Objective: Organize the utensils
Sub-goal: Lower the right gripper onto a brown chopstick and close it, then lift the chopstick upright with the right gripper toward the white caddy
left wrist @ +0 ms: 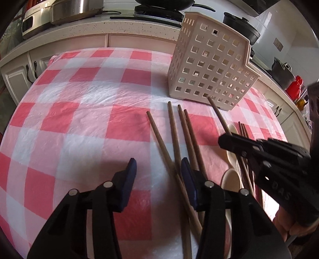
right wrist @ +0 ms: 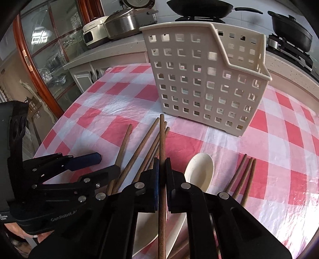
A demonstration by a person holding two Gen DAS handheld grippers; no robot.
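Observation:
A cream perforated utensil basket [left wrist: 211, 69] [right wrist: 207, 79] stands upright on the red-checked tablecloth. Several brown wooden chopsticks [left wrist: 175, 135] [right wrist: 139, 151] lie in front of it, with cream spoons [right wrist: 199, 171] [left wrist: 231, 179] and more chopsticks [right wrist: 245, 175] to the right. My right gripper [right wrist: 163, 167] [left wrist: 225, 142] is shut on one chopstick [right wrist: 161, 143], held above the table and pointing at the basket. My left gripper [left wrist: 158, 169] [right wrist: 103, 163] is open and empty, low over the loose chopsticks, its right finger beside them.
A kitchen counter [left wrist: 119, 25] runs behind the table with rice cookers [right wrist: 123, 22], a wok [right wrist: 199, 8] and a black pot [right wrist: 291, 29] on a stove. A glass door with a wooden frame [right wrist: 39, 65] stands at the left. Checked tablecloth [left wrist: 79, 119] stretches left of the utensils.

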